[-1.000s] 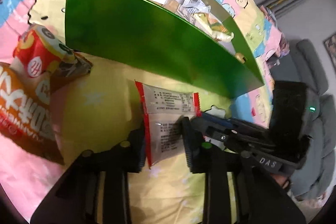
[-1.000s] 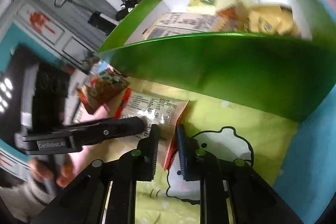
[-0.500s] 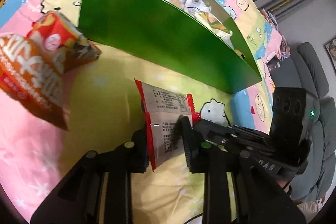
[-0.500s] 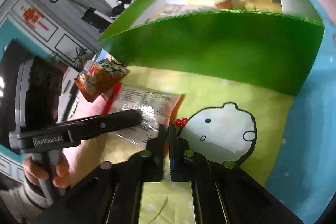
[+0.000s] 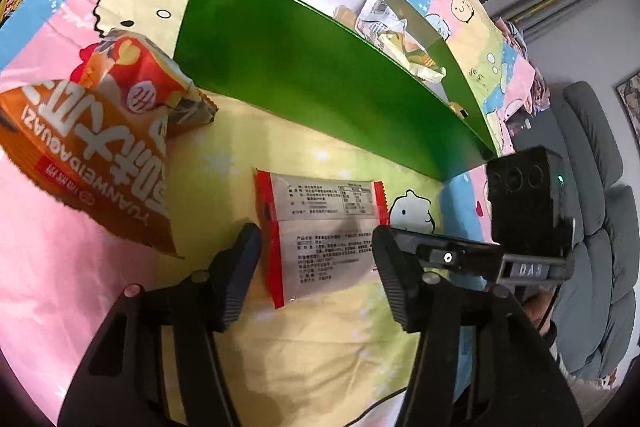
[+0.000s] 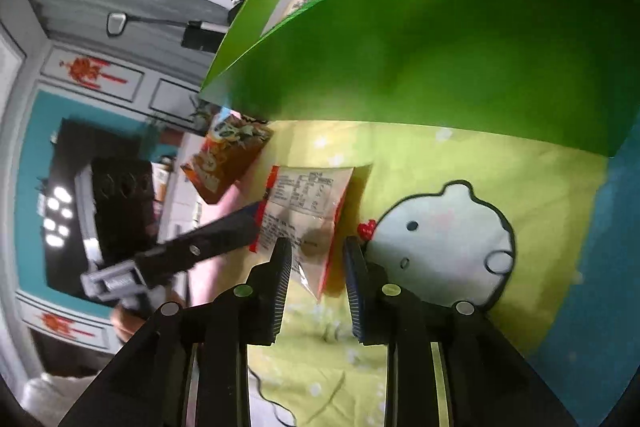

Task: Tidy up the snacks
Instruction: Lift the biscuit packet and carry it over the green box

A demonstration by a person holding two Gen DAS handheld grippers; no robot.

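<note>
At about nine o'clock from the packet the orange snack bags (image 5: 100, 155) lie waiting on the cartoon bedspread (image 5: 312, 347), likely because they are still to be sorted. In the middle, the red-edged snack packet (image 5: 324, 239) lies flat, label up, between the spread-apart fingers of the left gripper (image 5: 316, 275); they touch nothing. From three o'clock the right gripper (image 6: 316, 263), fingers likewise parted, straddles the packet's corner, probably to lift it into the green box (image 5: 320, 75) just beyond at twelve o'clock, which already holds wrapped snacks (image 5: 396, 39).
</note>
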